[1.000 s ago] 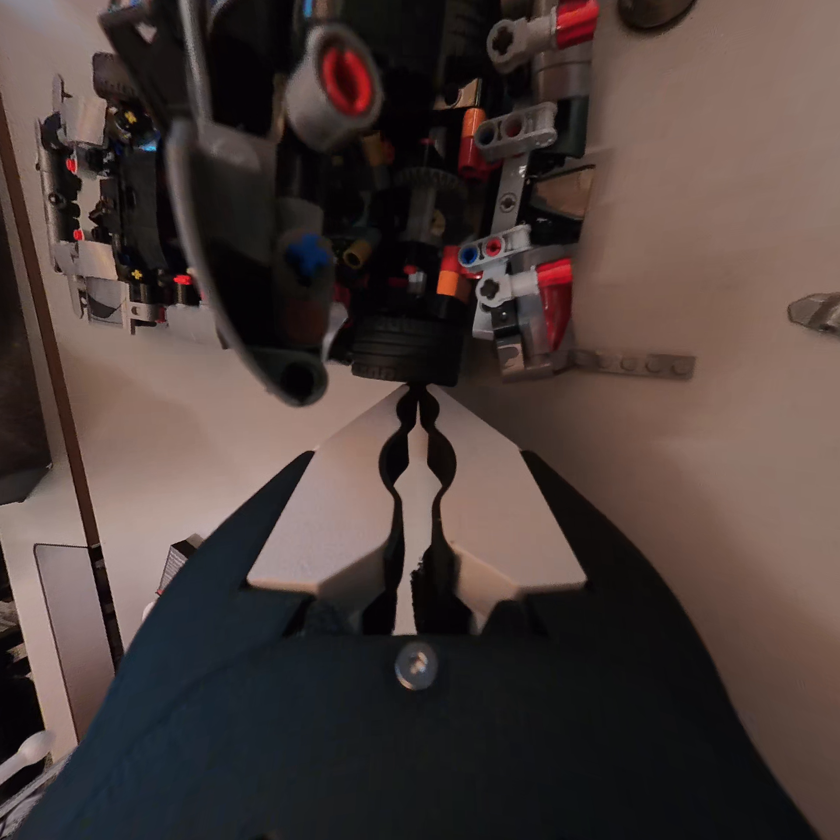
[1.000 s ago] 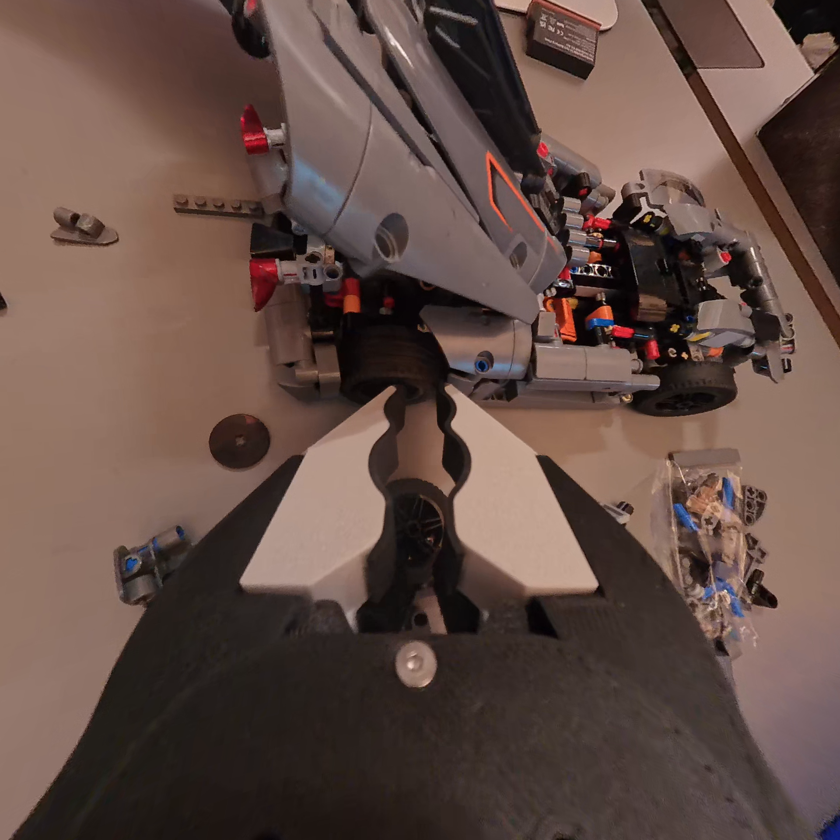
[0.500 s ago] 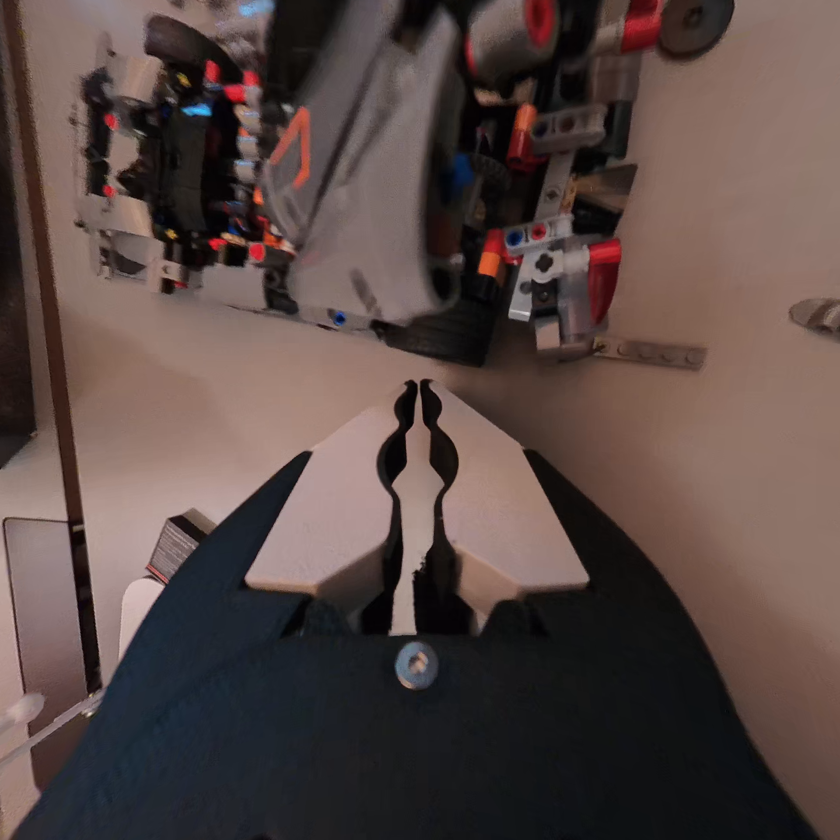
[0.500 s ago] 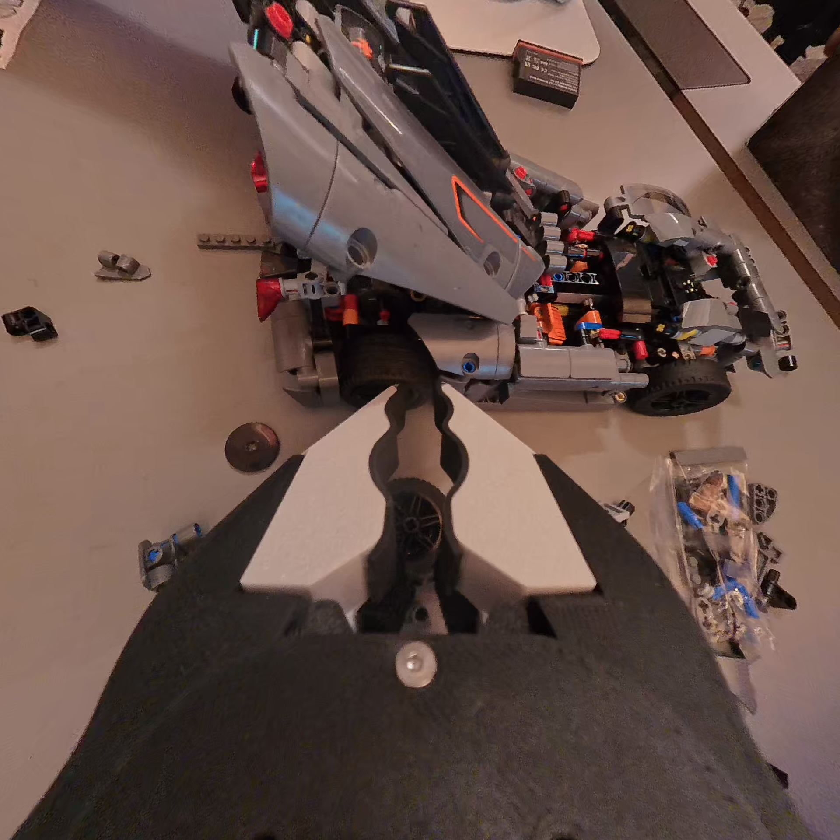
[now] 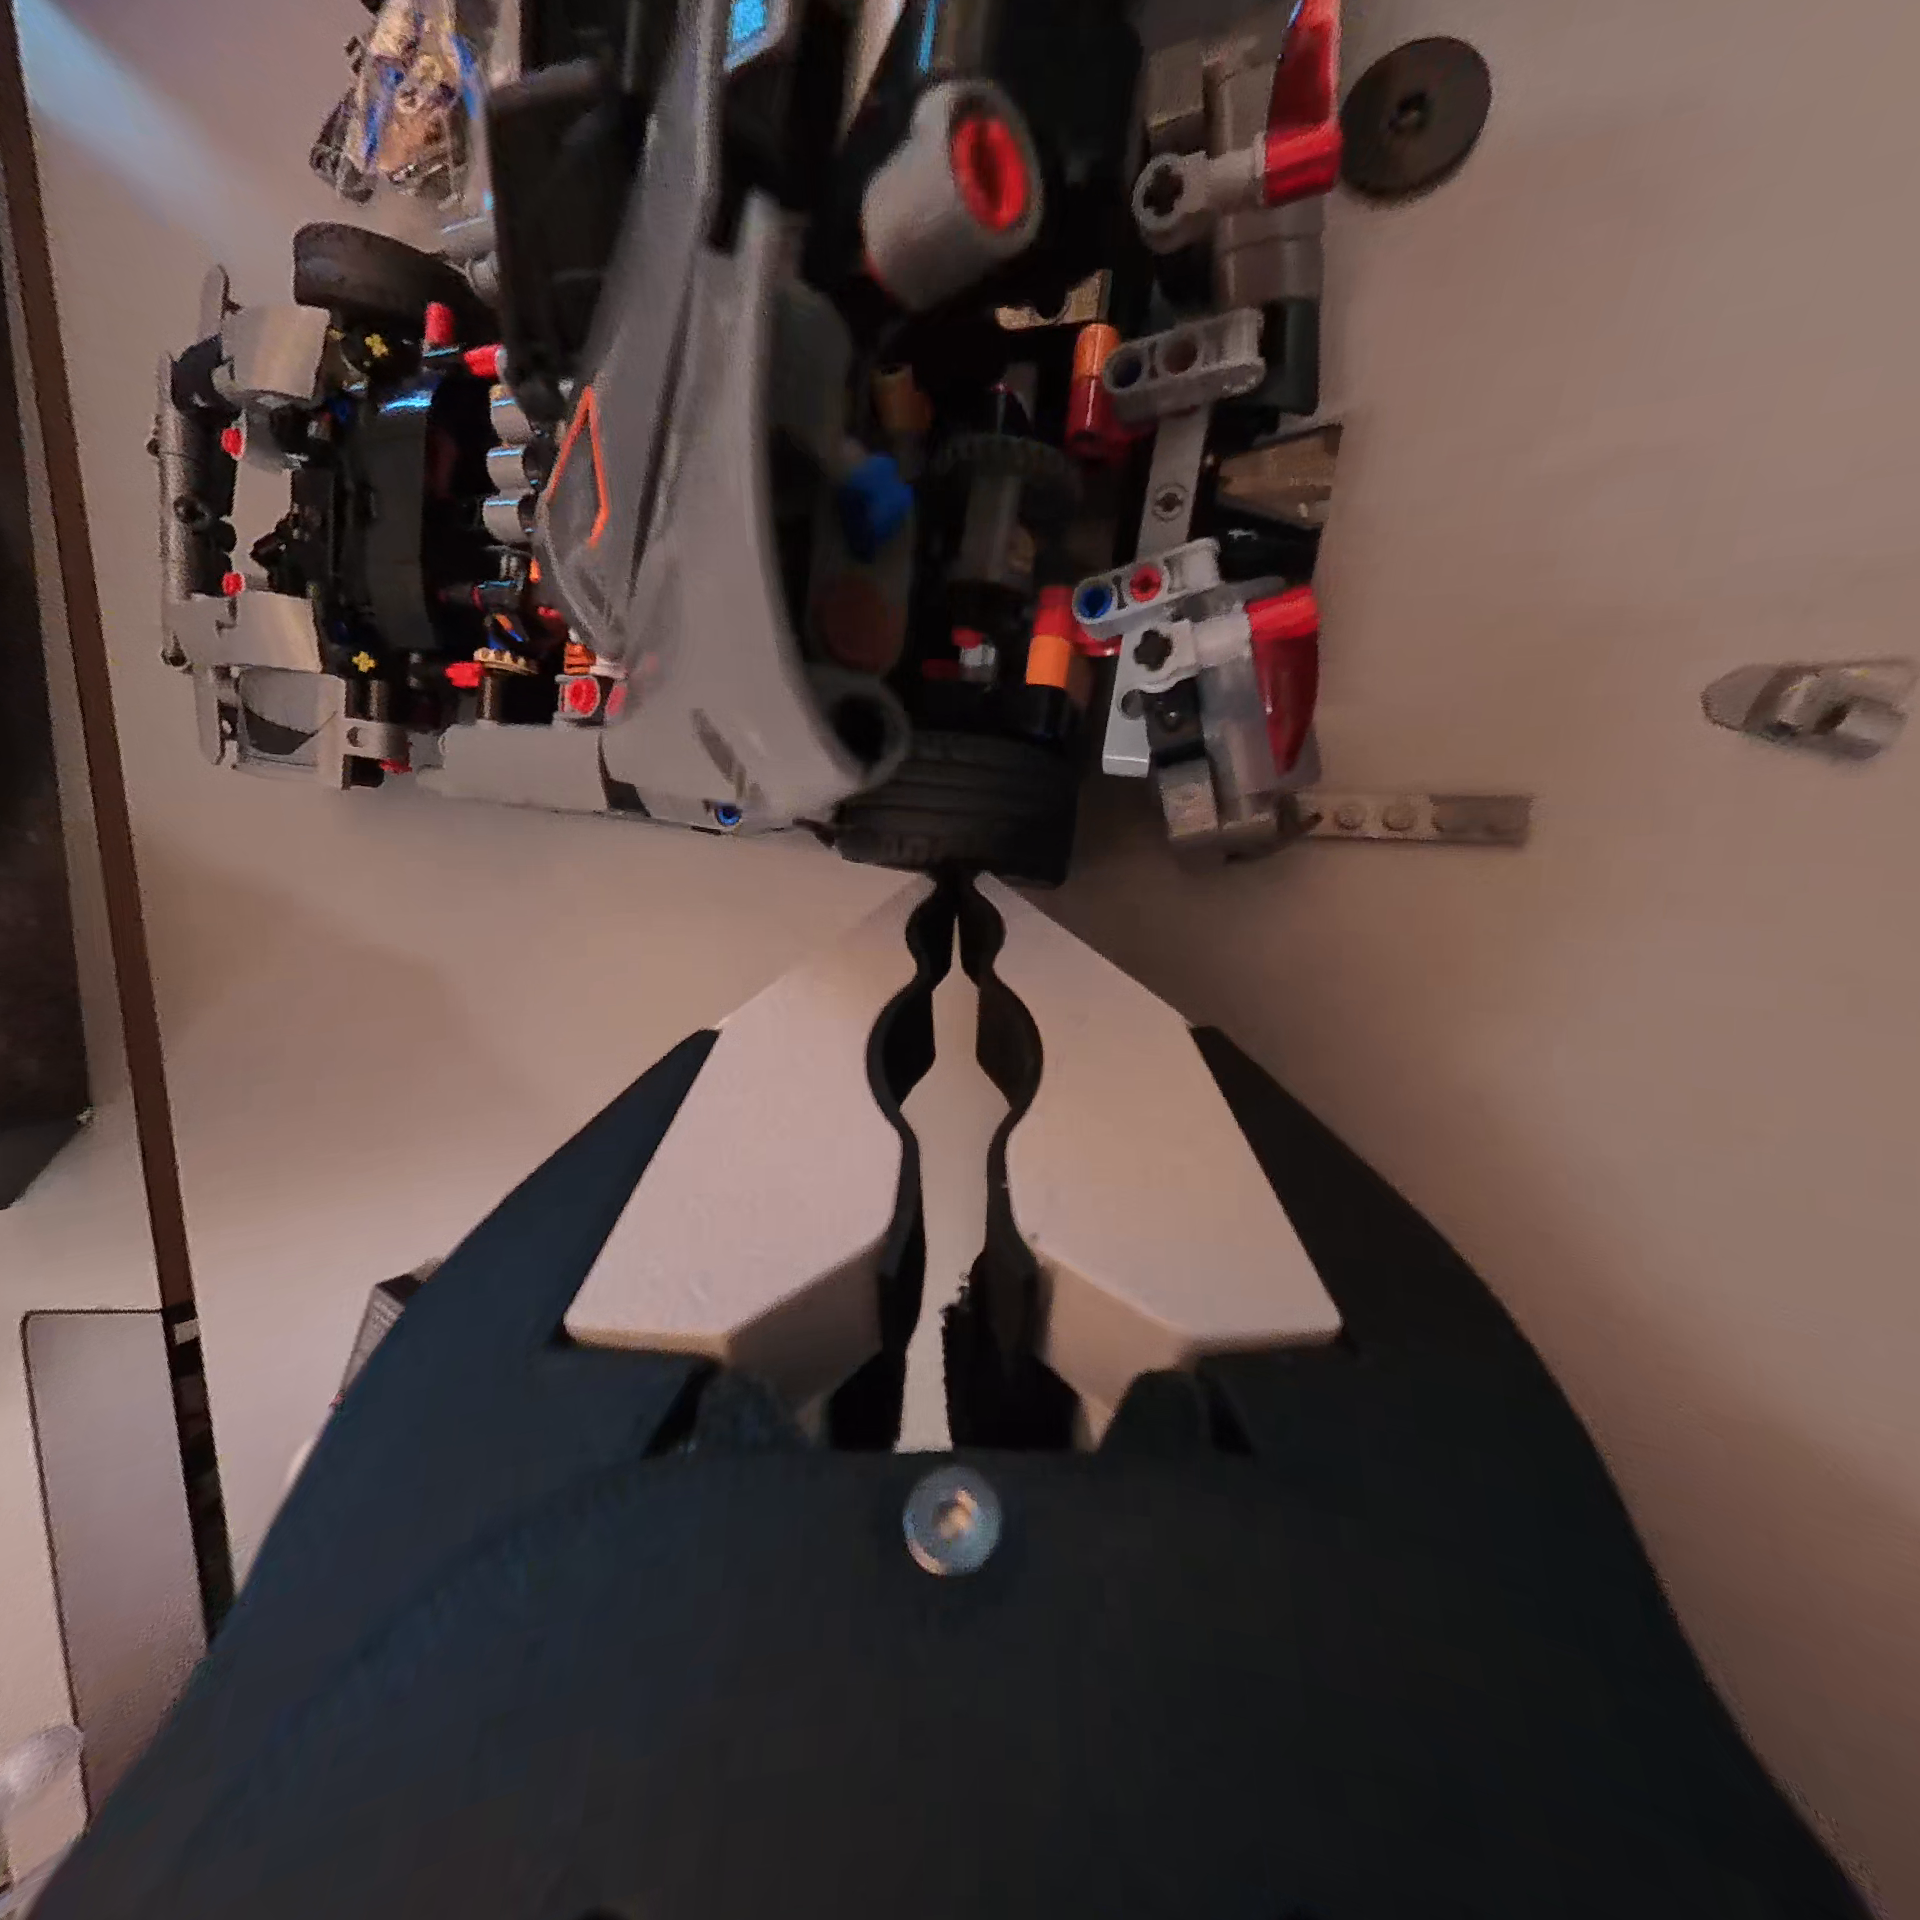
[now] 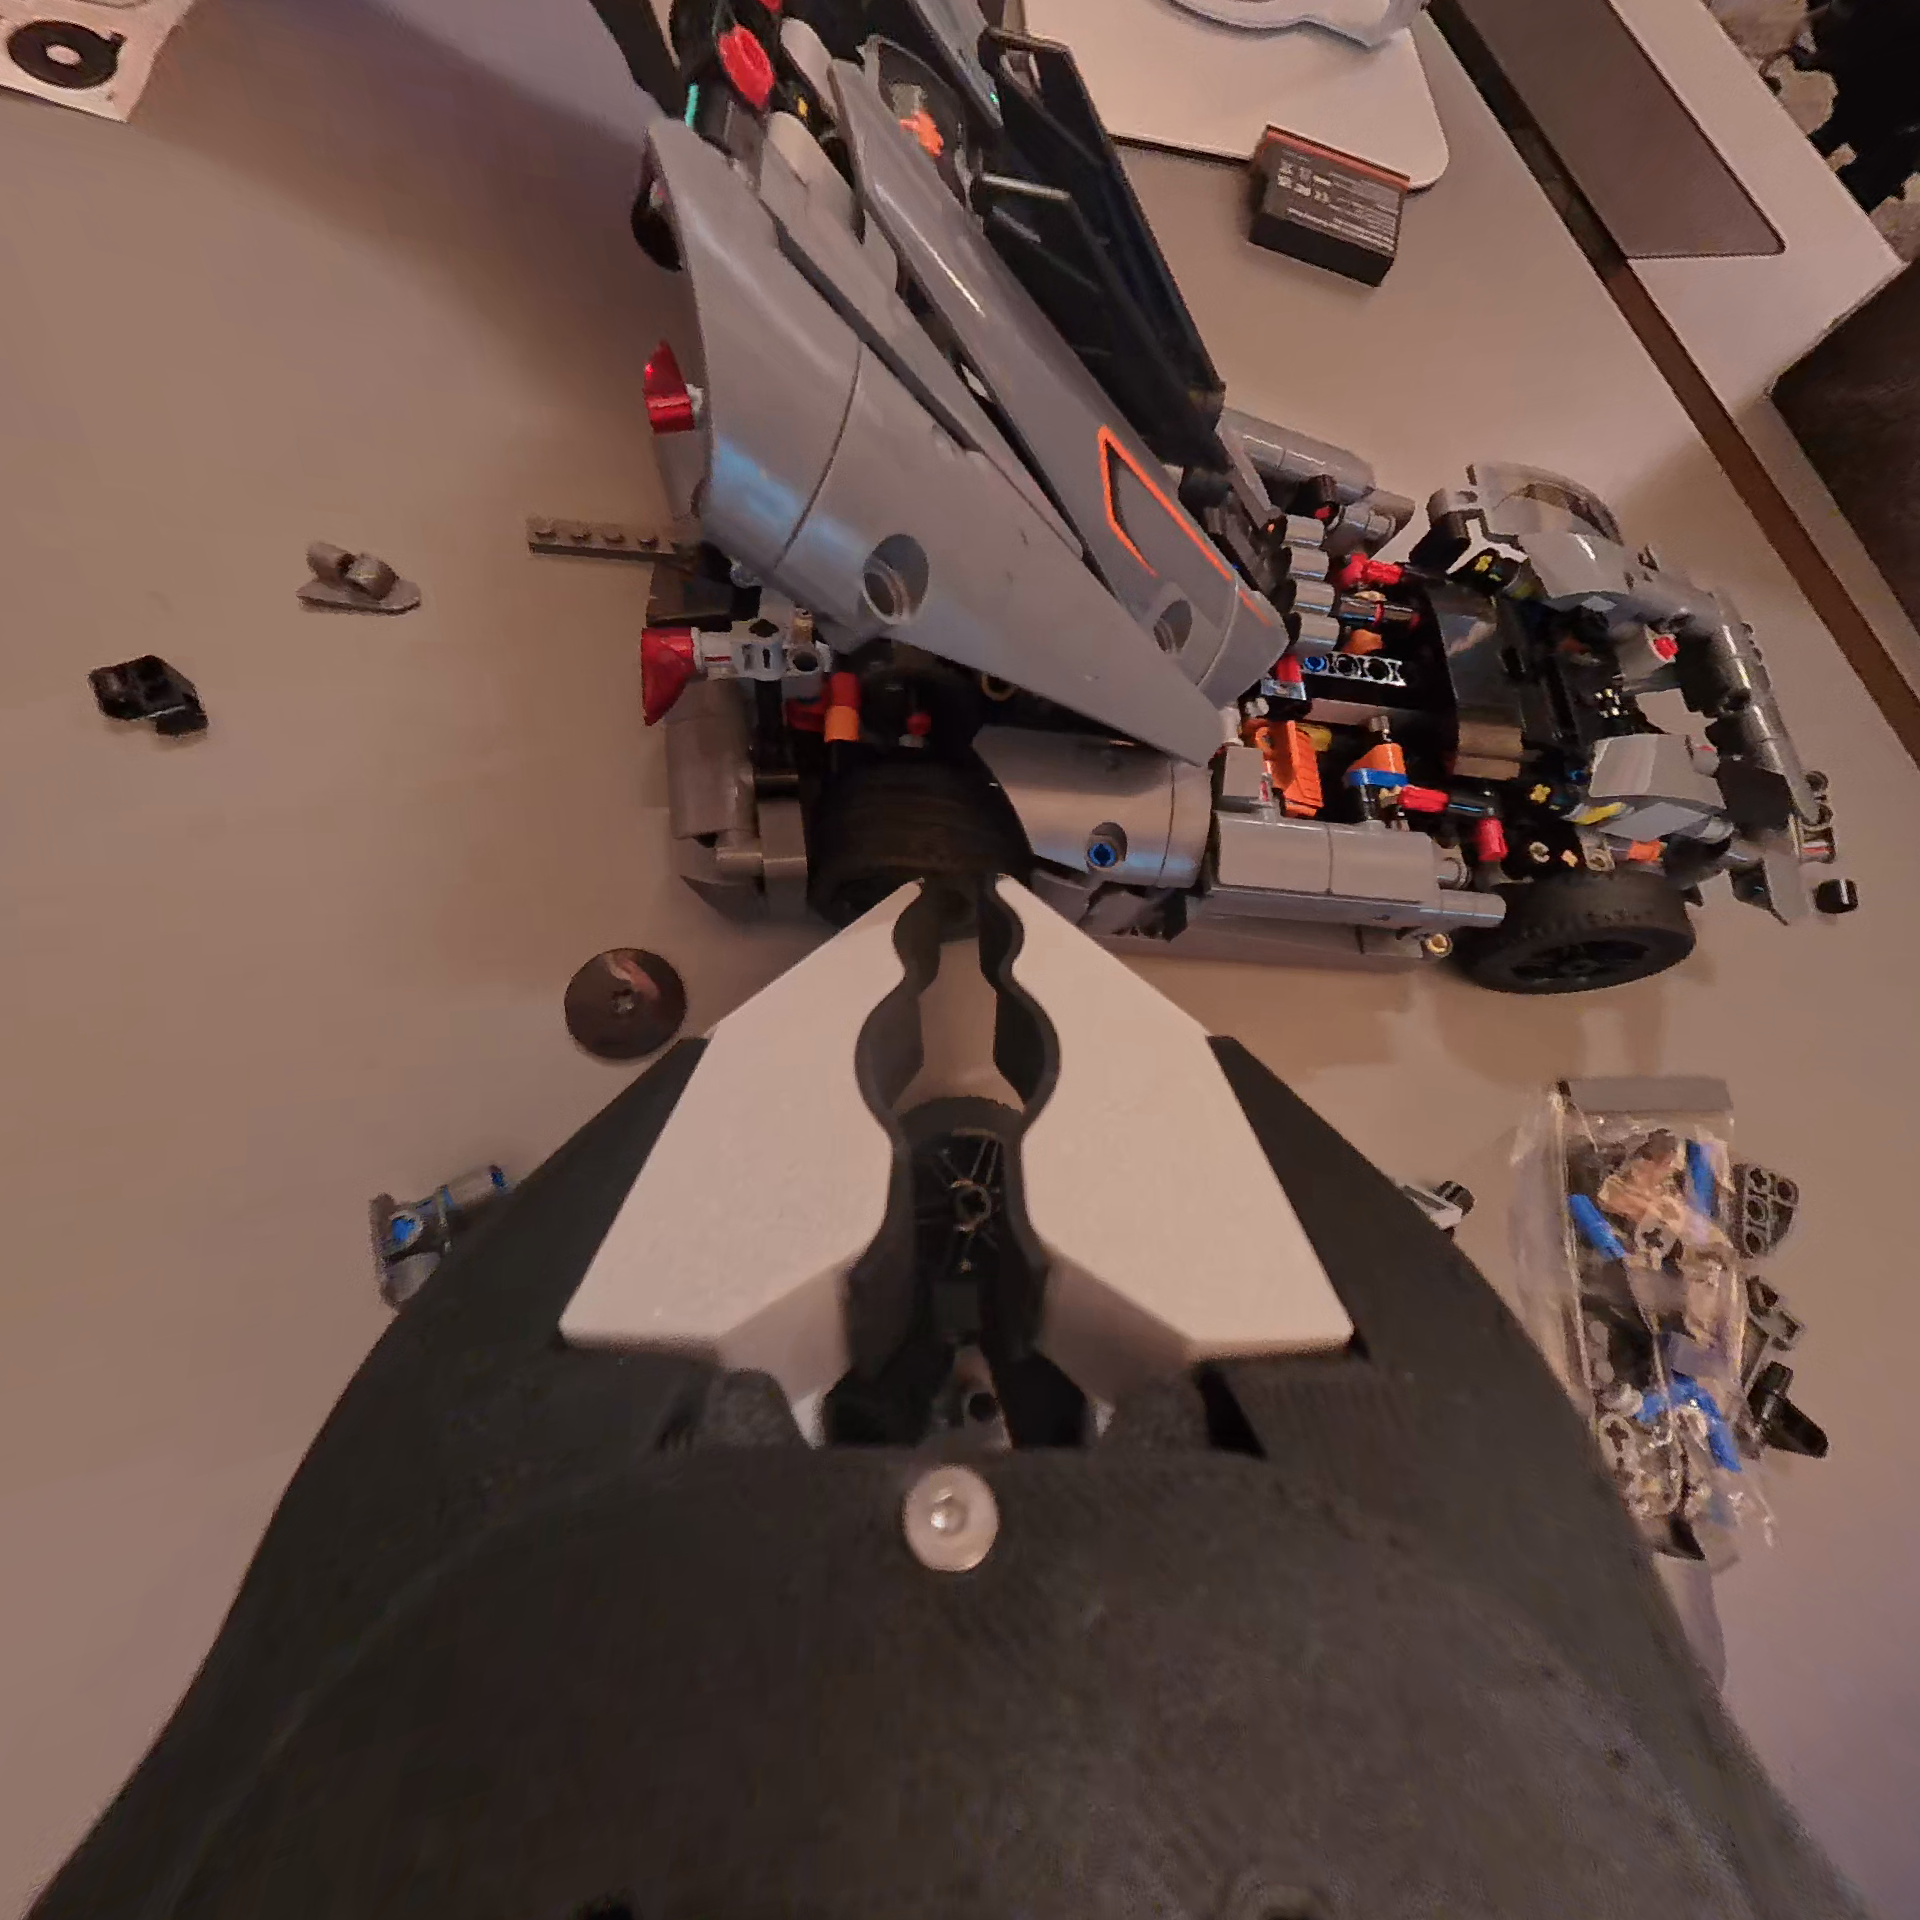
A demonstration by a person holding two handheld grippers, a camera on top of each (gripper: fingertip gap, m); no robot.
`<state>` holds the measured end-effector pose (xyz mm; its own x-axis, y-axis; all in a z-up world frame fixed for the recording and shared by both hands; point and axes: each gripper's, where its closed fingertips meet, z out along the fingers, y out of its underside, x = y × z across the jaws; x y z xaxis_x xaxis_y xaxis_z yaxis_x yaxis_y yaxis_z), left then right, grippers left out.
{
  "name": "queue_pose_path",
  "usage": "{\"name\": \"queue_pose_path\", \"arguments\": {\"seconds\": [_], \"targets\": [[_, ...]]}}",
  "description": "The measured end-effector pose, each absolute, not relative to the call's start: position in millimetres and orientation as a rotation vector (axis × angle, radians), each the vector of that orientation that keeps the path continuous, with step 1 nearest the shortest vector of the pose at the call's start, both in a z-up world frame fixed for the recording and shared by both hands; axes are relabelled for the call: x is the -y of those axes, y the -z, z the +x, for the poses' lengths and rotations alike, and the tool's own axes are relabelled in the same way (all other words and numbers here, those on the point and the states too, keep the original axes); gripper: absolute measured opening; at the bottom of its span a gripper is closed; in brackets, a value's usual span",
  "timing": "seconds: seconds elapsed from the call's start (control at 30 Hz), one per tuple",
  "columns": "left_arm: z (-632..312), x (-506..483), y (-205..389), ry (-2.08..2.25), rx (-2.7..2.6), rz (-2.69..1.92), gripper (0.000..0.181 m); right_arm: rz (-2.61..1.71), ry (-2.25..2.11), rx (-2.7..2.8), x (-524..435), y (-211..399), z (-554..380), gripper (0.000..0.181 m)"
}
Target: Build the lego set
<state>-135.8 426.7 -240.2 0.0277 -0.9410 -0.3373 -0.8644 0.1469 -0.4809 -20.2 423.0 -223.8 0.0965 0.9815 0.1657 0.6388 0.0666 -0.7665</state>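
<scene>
Left wrist view. Left gripper (image 5: pixel 954 883) closed, tips together, nothing between them. Tips sit right at the tread of the car's rear tyre (image 5: pixel 956 805); contact not clear. Lego car (image 5: pixel 727 468) fills the 12 o'clock half of the frame, part blurred, grey body panel (image 5: pixel 686 582) raised over the chassis. Grey studded plate (image 5: pixel 1423 818) on the table (image 5: pixel 1610 1143) at 2 o'clock, just beside the car's tail. Dark disc (image 5: pixel 1413 114) at 1 o'clock. Small grey piece (image 5: pixel 1808 707) at 3 o'clock, well apart.

Right wrist view. Right gripper (image 6: pixel 961 899) clamped on a black wheel (image 6: pixel 961 1205) held deep between the fingers, near their base. Tips close to the rear tyre (image 6: pixel 904 831). Car lies from 12 towards 3 o'clock. Bag of parts (image 6: pixel 1662 1299) at 4 o'clock. Dark disc (image 6: pixel 623 1003) at 10 o'clock, just beside the gripper. Black box (image 6: pixel 1330 203) at 1 o'clock.
</scene>
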Motion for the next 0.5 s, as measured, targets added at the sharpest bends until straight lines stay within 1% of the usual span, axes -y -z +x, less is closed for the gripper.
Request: {"name": "queue_pose_path", "arguments": {"seconds": [0.17, 0.3, 0.47, 0.5], "targets": [[-139, -417, 239, 0.213, -1.888, -1.727, 0.000, -1.584, -0.576, 1.674, -413, 220, -23, 0.003], [-141, -405, 235, 0.277, -1.928, -1.735, 0.000, -1.579, -0.641, 1.695, -406, 219, -23, 0.000], [-147, -416, 223, 0.251, -1.850, -1.753, 0.000, -1.570, -0.674, 1.652, -409, 208, -21, 0.000], [-147, -418, 220, 0.260, -1.831, -1.761, 0.000, -1.580, -0.672, 1.632, -412, 207, -20, 0.004]]}}
